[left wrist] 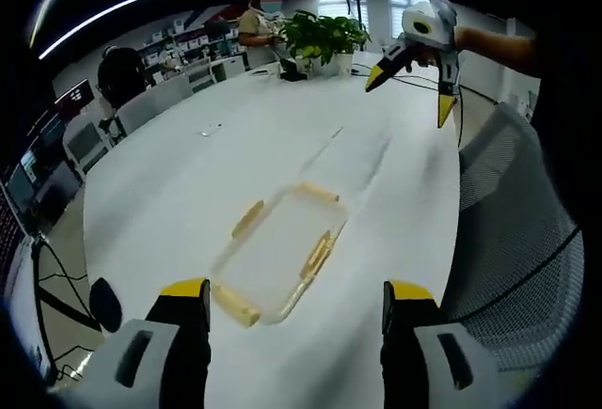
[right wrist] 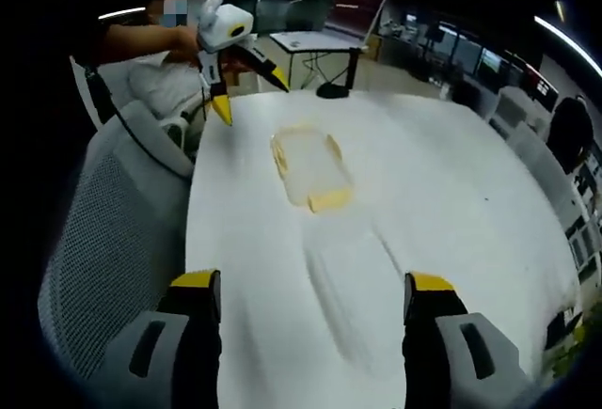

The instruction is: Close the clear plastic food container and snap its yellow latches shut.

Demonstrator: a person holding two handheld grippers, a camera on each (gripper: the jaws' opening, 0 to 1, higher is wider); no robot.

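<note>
The clear plastic food container lies flat on the white table, just ahead of my left gripper, whose jaws stand open and empty. Yellow latches line its sides. I cannot tell whether the latches are snapped down. My right gripper hangs open in the air beyond the container, above the table's right edge. In the right gripper view the container sits mid-table, well ahead of the open right gripper. The left gripper hovers open past it, held by a hand.
A grey mesh chair stands against the table's side. Potted plants and a seated person are at the far end. A small object lies on the table. A monitor stand rises at the other end.
</note>
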